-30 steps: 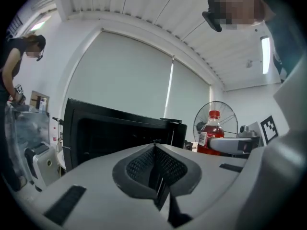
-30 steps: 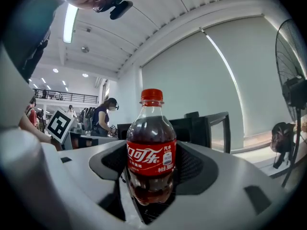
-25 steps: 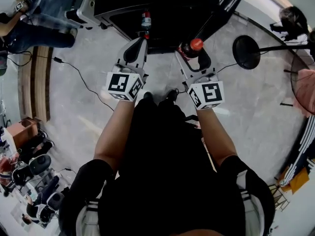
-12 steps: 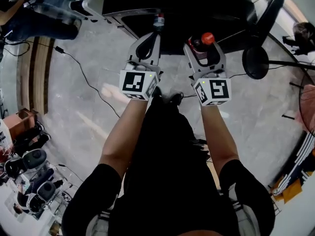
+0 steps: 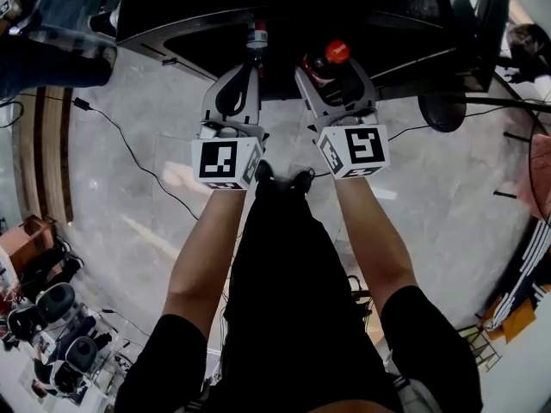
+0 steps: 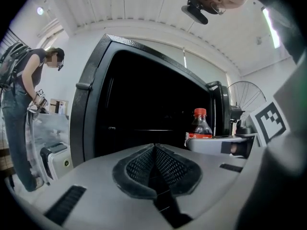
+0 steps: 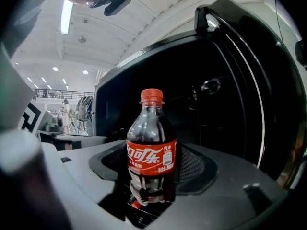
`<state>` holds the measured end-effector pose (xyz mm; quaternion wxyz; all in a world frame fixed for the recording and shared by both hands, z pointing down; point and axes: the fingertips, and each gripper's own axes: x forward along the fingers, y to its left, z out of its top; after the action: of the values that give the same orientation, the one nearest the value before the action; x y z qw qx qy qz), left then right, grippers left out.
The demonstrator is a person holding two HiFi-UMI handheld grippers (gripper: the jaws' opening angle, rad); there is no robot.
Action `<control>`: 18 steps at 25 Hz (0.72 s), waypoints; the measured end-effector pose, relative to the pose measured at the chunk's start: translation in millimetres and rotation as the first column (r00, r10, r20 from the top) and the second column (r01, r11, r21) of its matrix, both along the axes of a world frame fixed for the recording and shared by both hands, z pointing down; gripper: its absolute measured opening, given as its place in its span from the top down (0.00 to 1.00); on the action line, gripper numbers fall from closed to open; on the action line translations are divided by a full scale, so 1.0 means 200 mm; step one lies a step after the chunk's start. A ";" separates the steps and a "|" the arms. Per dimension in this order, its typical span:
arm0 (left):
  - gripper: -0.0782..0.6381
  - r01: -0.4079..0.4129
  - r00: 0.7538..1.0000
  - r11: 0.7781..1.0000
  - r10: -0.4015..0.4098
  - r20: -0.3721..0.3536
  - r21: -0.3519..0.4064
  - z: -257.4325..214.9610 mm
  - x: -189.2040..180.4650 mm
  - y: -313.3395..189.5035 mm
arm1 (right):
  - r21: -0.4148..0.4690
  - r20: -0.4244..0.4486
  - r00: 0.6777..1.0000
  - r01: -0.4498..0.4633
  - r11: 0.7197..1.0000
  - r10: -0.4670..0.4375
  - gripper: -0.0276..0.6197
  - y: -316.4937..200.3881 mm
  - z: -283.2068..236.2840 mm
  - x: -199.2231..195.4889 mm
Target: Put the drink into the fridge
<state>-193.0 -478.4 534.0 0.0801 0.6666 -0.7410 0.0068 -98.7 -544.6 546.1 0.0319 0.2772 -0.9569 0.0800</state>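
A cola bottle (image 7: 151, 152) with a red cap and red label stands upright between the pads of my right gripper (image 7: 152, 170), which is shut on it. In the head view the cola bottle (image 5: 331, 58) and right gripper (image 5: 337, 77) are at the front edge of the black fridge (image 5: 198, 15). Its dark inside (image 7: 211, 109) lies open just ahead. My left gripper (image 5: 250, 65) is beside it on the left, shut with nothing between its mesh pads (image 6: 139, 164). A small bottle-like thing with a red band (image 5: 256, 34) shows just past its tip.
The fridge door (image 7: 268, 80) stands open at the right. A floor fan (image 5: 443, 101) and its stand are to the right, and a cable (image 5: 129, 149) trails over the floor at the left. A person (image 6: 21, 109) stands left of the fridge by a white machine (image 6: 53, 158).
Both grippers have kept close together at the fridge's front and shifted slightly left in the view. The fridge's dark opening now spans above both. The cola bottle stays in the right gripper.
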 end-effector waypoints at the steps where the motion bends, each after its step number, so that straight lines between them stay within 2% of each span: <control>1: 0.86 0.008 1.000 1.000 -0.008 0.004 -0.004 0.04 -0.01 -0.01 | 0.005 -0.006 1.000 -0.006 1.000 0.006 0.49 -0.03 0.03 -0.01; 9: 0.86 0.020 1.000 0.999 -0.020 0.008 -0.047 0.27 -0.01 -0.12 | 0.028 -0.068 0.997 -0.030 0.999 0.031 0.49 -0.22 0.32 -0.02; 18: 0.86 0.021 0.999 1.000 -0.021 0.024 -0.010 0.36 -0.02 -0.24 | 0.054 -0.094 0.995 -0.040 0.998 0.045 0.49 -0.35 0.47 -0.06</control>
<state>-197.1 -526.2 605.2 0.0747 0.6582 -0.7489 0.0179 -111.4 -614.8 639.1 0.0684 0.3019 -0.9499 0.0427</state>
